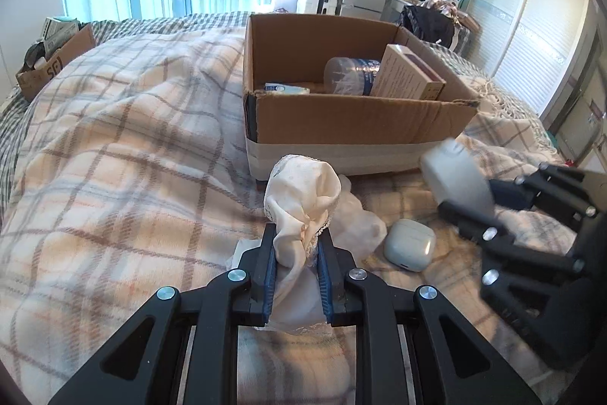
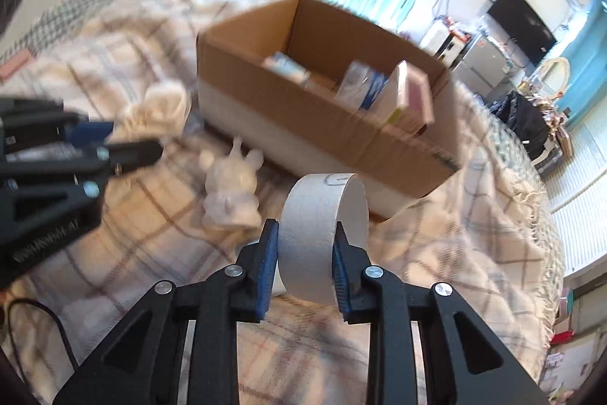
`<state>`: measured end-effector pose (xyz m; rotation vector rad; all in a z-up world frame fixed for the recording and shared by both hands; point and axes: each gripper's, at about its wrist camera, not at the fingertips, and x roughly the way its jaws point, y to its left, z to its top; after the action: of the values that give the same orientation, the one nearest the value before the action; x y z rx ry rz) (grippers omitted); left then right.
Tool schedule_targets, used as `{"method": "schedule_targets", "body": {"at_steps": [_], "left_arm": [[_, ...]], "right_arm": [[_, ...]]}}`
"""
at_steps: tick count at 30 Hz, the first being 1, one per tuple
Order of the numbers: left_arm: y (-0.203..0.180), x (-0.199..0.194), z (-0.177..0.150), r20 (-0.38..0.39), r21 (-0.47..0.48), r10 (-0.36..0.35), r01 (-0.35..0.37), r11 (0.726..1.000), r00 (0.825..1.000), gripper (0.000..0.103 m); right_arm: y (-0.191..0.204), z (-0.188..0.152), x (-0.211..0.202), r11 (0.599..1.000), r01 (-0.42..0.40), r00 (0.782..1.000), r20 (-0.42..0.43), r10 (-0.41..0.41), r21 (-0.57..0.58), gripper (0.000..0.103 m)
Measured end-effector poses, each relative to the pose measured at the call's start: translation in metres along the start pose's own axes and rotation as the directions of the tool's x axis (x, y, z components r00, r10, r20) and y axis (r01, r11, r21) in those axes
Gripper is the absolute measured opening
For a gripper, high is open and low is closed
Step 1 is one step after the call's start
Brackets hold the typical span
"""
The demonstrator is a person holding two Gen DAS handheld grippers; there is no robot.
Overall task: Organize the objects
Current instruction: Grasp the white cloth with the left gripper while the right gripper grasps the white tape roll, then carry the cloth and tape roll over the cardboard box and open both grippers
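My left gripper (image 1: 295, 245) is shut on a cream cloth (image 1: 303, 192) and holds it above the plaid blanket, in front of the open cardboard box (image 1: 356, 124). My right gripper (image 2: 306, 234) is shut on a white tape roll (image 2: 322, 215), lifted near the box's front corner (image 2: 303, 124). In the left wrist view the right gripper (image 1: 466, 211) and its roll (image 1: 455, 177) show blurred at right. A white earbud case (image 1: 409, 245) lies on the blanket beside a crumpled clear plastic bag (image 1: 360, 219). The left gripper (image 2: 125, 143) and cloth (image 2: 159, 109) show at left in the right wrist view.
The box holds a clear jar (image 1: 351, 74), a pink-and-tan carton (image 1: 411, 74) and a small packet (image 1: 280, 88). A white rabbit-shaped figure (image 2: 233, 192) lies on the blanket. A second cardboard box (image 1: 53, 59) sits at the bed's far left. A wardrobe (image 1: 531, 25) stands at right.
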<state>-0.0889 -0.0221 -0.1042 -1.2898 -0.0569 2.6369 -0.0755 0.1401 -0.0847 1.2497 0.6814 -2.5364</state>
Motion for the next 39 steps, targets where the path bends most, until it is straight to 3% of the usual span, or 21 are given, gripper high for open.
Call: {"method": "schedule_targets", "body": {"at_steps": [6, 11, 17, 27, 39], "left_arm": [[-0.010, -0.033, 0.017, 0.049, 0.019, -0.014, 0.014, 1.000, 0.999, 0.019], [-0.023, -0.059, 0.053, 0.099, 0.042, -0.059, 0.055, 0.998, 0.993, 0.019], [-0.030, -0.072, 0.105, 0.170, 0.062, -0.054, 0.044, 0.997, 0.984, 0.019], [-0.018, -0.033, 0.167, 0.196, 0.070, -0.008, -0.005, 0.998, 0.981, 0.019], [-0.006, 0.055, 0.180, 0.113, 0.053, 0.005, -0.011, 0.999, 0.994, 0.019]], "right_arm": [[-0.012, 0.023, -0.052, 1.000, 0.014, 0.993, 0.117, -0.016, 0.018, 0.026], [-0.026, 0.048, -0.105, 0.999, 0.024, 0.971, 0.239, -0.029, 0.026, 0.026], [-0.051, 0.085, -0.134, 0.999, 0.008, 0.944, 0.330, -0.023, 0.049, 0.026], [-0.086, 0.144, -0.102, 0.996, -0.034, 0.932, 0.363, 0.002, 0.082, 0.026], [-0.104, 0.188, -0.001, 0.993, -0.066, 0.954, 0.298, 0.034, 0.099, 0.026]]}}
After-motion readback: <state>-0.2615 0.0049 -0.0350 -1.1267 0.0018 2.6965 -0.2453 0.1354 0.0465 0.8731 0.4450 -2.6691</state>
